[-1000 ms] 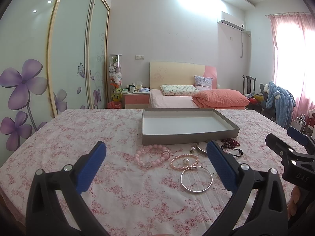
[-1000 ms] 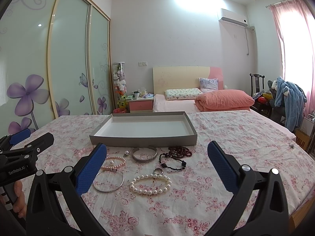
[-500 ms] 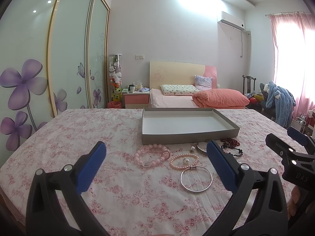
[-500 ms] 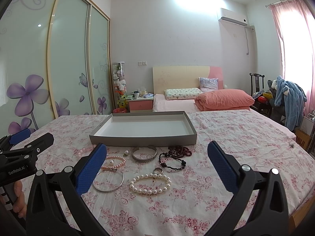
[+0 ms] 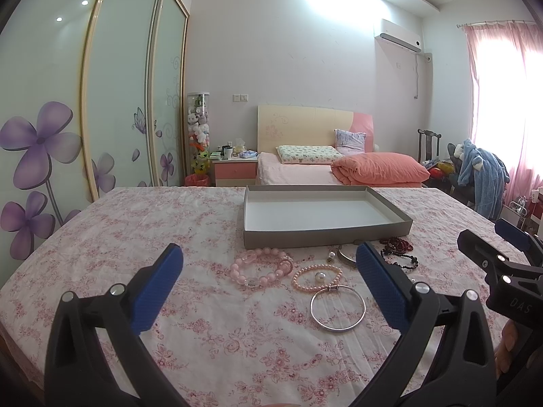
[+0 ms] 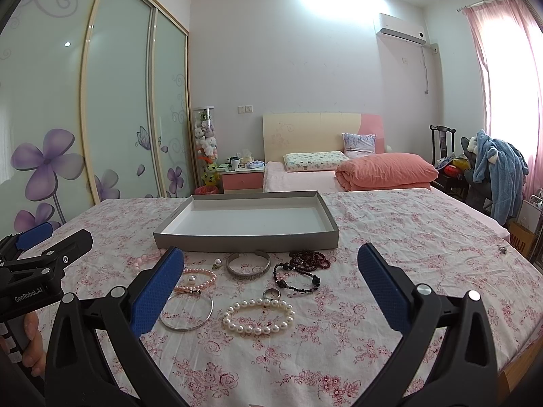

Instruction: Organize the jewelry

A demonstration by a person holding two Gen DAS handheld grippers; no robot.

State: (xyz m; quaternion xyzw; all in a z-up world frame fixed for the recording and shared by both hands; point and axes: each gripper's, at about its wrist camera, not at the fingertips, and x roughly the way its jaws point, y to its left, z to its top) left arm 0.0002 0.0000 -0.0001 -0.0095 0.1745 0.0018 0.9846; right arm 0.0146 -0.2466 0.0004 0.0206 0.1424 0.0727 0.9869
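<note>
Jewelry lies on a floral cloth in front of an empty grey tray [image 5: 325,234] [image 6: 244,239]. In the left wrist view: a pink bead bracelet [image 5: 259,266], a small pink pearl bracelet [image 5: 317,276], a silver bangle [image 5: 338,310]. In the right wrist view: a white pearl bracelet [image 6: 258,315], a silver bangle [image 6: 186,312], a silver cuff [image 6: 248,266], a ring [image 6: 272,293], dark bead strands [image 6: 303,269]. My left gripper [image 5: 268,285] and right gripper [image 6: 269,283] are both open and empty, held above the cloth short of the jewelry.
The cloth-covered surface [image 5: 135,237] drops off at the right edge [image 6: 522,332]. A small metal piece [image 6: 502,249] lies far right. A bed [image 6: 339,176], nightstand [image 6: 242,176] and a chair with clothes [image 6: 488,173] stand behind. Sliding wardrobe doors [image 5: 85,118] line the left.
</note>
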